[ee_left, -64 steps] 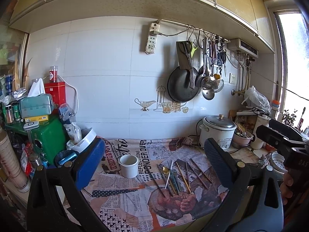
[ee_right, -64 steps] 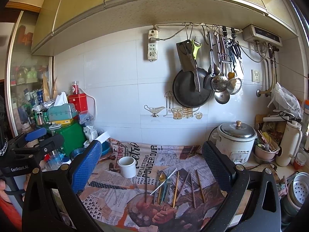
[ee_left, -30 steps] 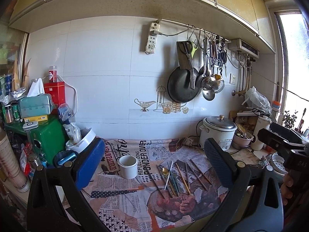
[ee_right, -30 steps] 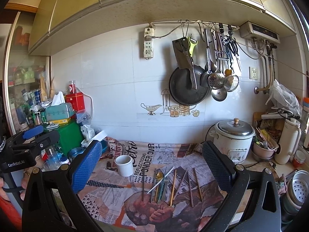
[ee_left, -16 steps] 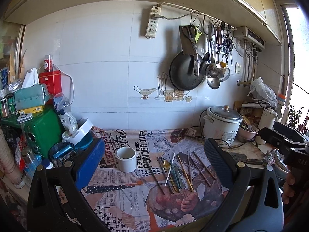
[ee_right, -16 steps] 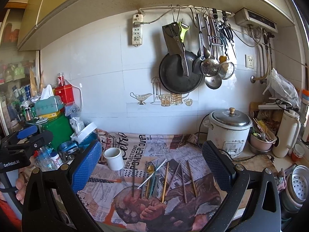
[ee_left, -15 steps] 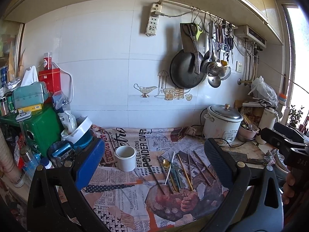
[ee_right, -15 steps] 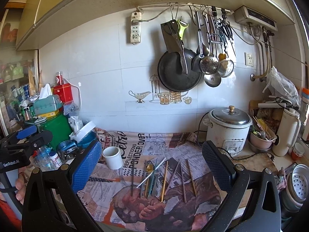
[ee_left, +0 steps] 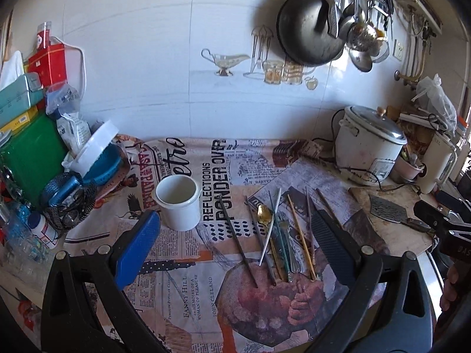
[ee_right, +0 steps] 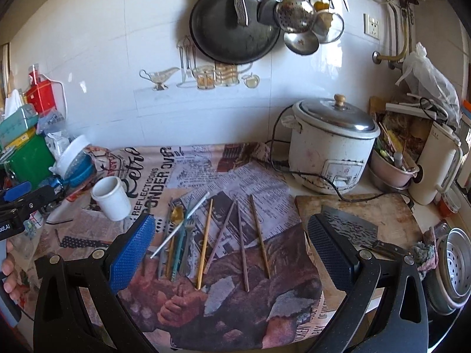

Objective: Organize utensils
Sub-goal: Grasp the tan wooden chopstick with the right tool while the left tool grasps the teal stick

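Several chopsticks (ee_left: 300, 234), a gold spoon (ee_left: 264, 213) and a fork lie side by side on a newspaper-print cloth (ee_left: 188, 282). They also show in the right wrist view: chopsticks (ee_right: 259, 235), spoon (ee_right: 177, 213). A white cup (ee_left: 178, 201) stands upright and empty to their left, also in the right wrist view (ee_right: 112, 197). My left gripper (ee_left: 232, 253) is open and empty, above the cloth in front of the utensils. My right gripper (ee_right: 231, 254) is open and empty above the chopsticks.
A white rice cooker (ee_right: 331, 144) with its cord stands at the back right. A cleaver (ee_right: 350, 226) lies on a wooden board (ee_right: 391, 206). Boxes, a blue bowl (ee_left: 100, 164) and bottles crowd the left. A pan (ee_right: 232, 26) and ladles hang on the wall.
Both grippers have moved forward and tilted down toward the counter, so the cup and utensils are much closer. Both remain open and empty.
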### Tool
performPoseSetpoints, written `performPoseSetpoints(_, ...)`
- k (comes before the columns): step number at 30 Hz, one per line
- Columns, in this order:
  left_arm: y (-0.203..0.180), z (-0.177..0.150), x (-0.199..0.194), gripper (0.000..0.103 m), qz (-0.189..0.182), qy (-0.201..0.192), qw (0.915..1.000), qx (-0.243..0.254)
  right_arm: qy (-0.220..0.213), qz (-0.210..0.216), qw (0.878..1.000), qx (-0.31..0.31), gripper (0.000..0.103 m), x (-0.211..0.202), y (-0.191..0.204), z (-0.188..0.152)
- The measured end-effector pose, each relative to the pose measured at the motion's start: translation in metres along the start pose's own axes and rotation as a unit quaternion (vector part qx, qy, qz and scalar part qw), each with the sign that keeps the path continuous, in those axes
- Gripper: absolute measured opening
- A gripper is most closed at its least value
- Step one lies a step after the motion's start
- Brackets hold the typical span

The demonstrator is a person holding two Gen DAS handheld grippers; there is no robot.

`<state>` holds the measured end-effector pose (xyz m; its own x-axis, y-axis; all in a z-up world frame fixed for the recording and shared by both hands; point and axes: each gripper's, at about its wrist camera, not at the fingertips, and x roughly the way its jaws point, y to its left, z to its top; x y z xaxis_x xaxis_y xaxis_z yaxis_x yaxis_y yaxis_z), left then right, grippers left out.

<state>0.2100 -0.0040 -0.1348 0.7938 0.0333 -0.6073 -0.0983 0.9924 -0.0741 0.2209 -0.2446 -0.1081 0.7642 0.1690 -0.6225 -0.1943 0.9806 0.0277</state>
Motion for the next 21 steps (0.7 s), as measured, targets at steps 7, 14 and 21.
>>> performPoseSetpoints(7, -0.015, -0.007, 0.083, 0.103, 0.014, 0.071, 0.997, 0.026, 0.071, -0.001, 0.997, -0.007, 0.102, 0.073, -0.019, -0.003)
performPoseSetpoints(14, -0.03, -0.015, 0.152, 0.101, 0.001, 0.127, 0.9917, 0.018, 0.14, 0.027, 0.99, -0.008, 0.085, 0.138, -0.036, -0.009)
performPoseSetpoints(21, -0.047, -0.02, 0.21, 0.075, -0.013, 0.186, 0.9822, 0.02, 0.204, 0.037, 0.978, 0.01, 0.061, 0.193, -0.056, -0.019)
